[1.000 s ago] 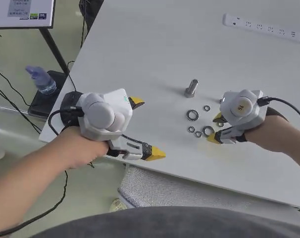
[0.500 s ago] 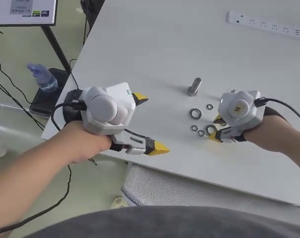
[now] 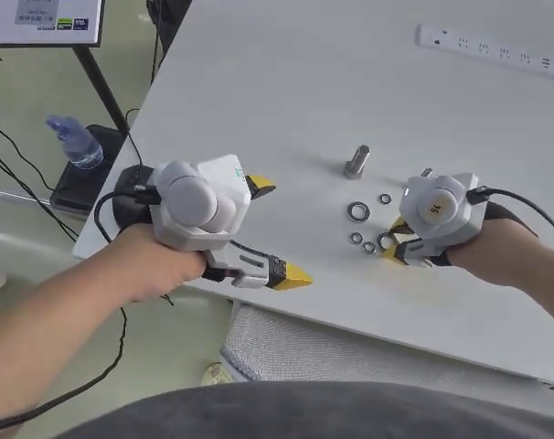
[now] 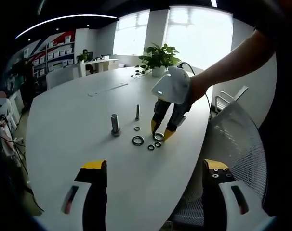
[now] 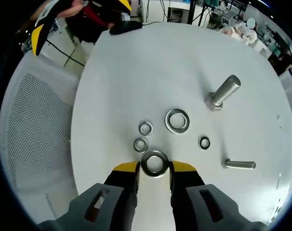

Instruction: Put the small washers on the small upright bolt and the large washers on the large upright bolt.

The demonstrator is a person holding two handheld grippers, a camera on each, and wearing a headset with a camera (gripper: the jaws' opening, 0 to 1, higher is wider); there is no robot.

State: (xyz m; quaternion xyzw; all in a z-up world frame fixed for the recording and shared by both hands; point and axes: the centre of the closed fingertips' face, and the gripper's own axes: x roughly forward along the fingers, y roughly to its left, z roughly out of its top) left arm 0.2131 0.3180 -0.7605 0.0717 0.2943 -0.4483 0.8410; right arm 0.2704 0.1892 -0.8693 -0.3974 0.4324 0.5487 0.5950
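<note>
- Moving in since a second ago, the right gripper (image 5: 154,167) now straddles one large washer (image 5: 154,153) lying on the table (image 5: 136,72), jaws narrowly apart.
- Left gripper (image 4: 154,164): wide open, empty.
- Other washers (image 5: 167,121) just beside; bolts (image 5: 223,92) beyond.

Left claw (image 3: 279,231) wide open, right claw (image 5: 154,166) narrow

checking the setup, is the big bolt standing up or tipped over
Standing up: the big bolt rests on its head on the table, shaft pointing up.
</note>
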